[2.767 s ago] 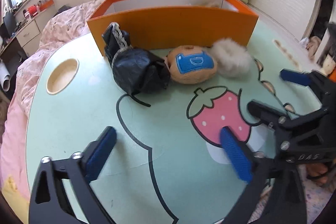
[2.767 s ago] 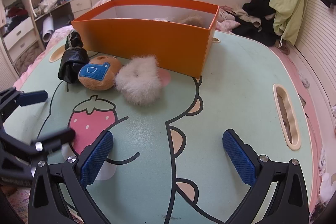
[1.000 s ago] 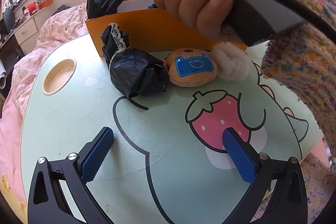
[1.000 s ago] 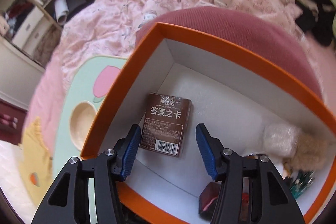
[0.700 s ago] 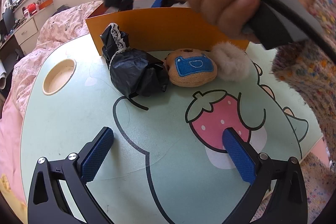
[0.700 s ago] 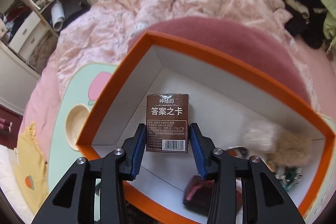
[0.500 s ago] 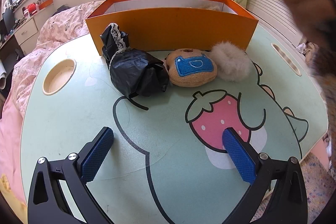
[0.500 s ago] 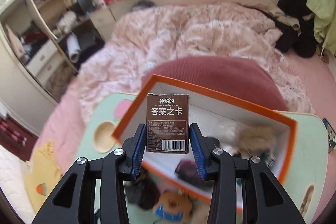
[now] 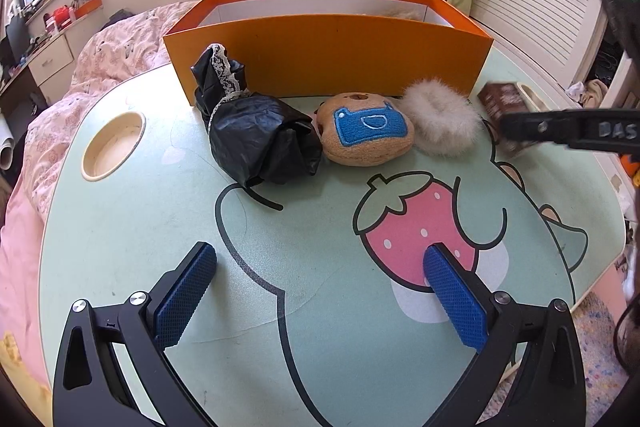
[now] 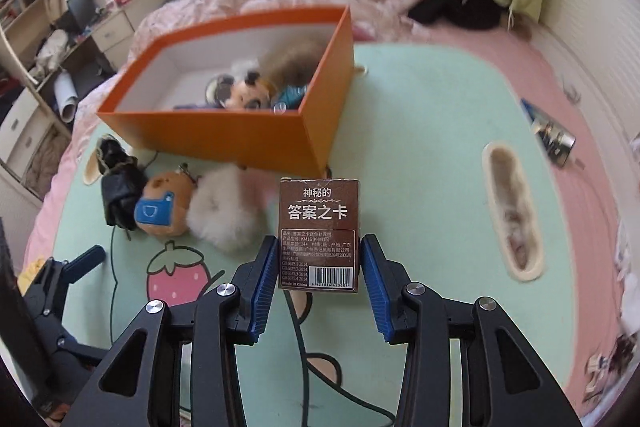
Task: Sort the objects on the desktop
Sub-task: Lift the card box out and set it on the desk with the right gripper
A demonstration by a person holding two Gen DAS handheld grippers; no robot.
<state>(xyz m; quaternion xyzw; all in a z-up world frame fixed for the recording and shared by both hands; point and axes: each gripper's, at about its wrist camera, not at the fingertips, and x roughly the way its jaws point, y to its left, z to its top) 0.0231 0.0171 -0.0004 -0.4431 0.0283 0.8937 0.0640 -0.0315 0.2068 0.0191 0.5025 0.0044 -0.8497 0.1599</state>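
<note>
Left gripper (image 9: 320, 291) held low over the mint-green table (image 9: 120, 227), blue ribbed pads spread wide, nothing between them. Along the table from left to right: round cup recess (image 9: 113, 145); crumpled glossy black bag (image 9: 260, 143) with a strip of white lace at its neck; soft tan plush pouch (image 9: 366, 135) with a blue stitched patch; fluffy white pompom (image 9: 442, 121). Behind these, long orange box (image 9: 328, 59), smooth card walls, white inside, stuffed toys piled at its right end in the right wrist view. Printed strawberry (image 9: 416, 227) on the table between the left gripper's pads.

Farther right, right gripper (image 10: 320, 275) clamped on brown card box (image 10: 319, 233), blue pads pressing its two narrow sides near the barcode end. Rectangular pack, matte brown with white Chinese lettering, a darker panel of fine print and a white barcode. Long axis running straight out along the fingers, title end pointing away from the gripper. Held above the table, in front of the orange box's right corner, just right of the pompom.
</note>
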